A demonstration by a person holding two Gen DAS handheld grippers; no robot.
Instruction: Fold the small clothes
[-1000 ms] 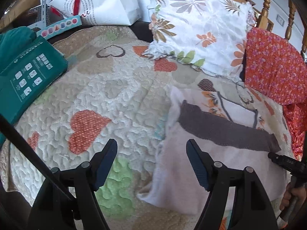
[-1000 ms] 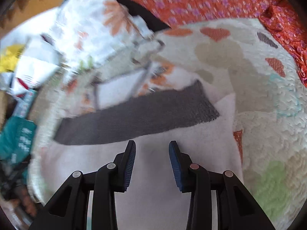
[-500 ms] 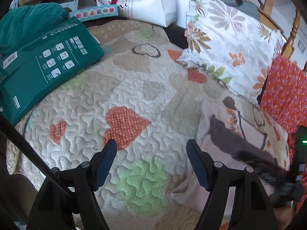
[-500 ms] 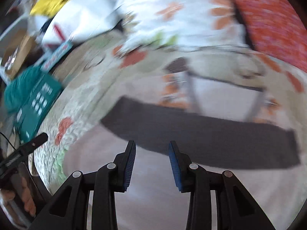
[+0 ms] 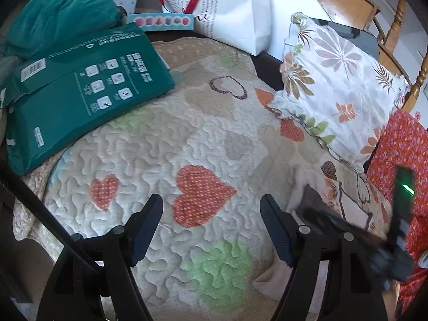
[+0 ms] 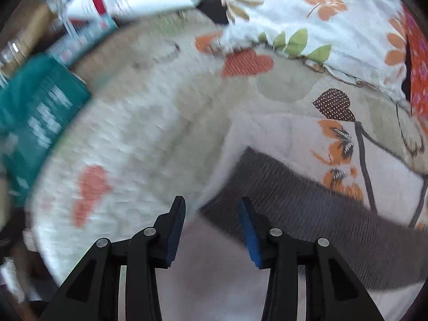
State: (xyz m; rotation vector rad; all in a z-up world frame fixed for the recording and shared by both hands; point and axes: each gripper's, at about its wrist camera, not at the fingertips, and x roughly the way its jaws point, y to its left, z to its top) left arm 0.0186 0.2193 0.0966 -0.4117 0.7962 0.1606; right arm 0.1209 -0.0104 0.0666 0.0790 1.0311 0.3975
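A small pale pink garment [image 6: 219, 272] with a dark grey band [image 6: 307, 214] and orange butterfly print lies flat on the quilted heart-pattern bedspread [image 5: 160, 144]. My right gripper [image 6: 211, 227] is open and empty, low over the garment's left edge by the grey band. My left gripper [image 5: 211, 224] is open and empty over bare quilt, left of the garment [image 5: 272, 281], which shows at the right of its view. The right gripper's body [image 5: 347, 232] shows there over the garment.
A green box [image 5: 80, 101] and teal cloth [image 5: 58, 18] lie at the back left. A white paper bag [image 5: 227, 8] stands at the back. A floral pillow [image 5: 334, 80] and red floral fabric [image 5: 401, 155] lie to the right, by wooden bed rails.
My left gripper has swung left, away from the garment, to bare quilt. My right gripper has moved left along the garment to its left edge. Both stayed open.
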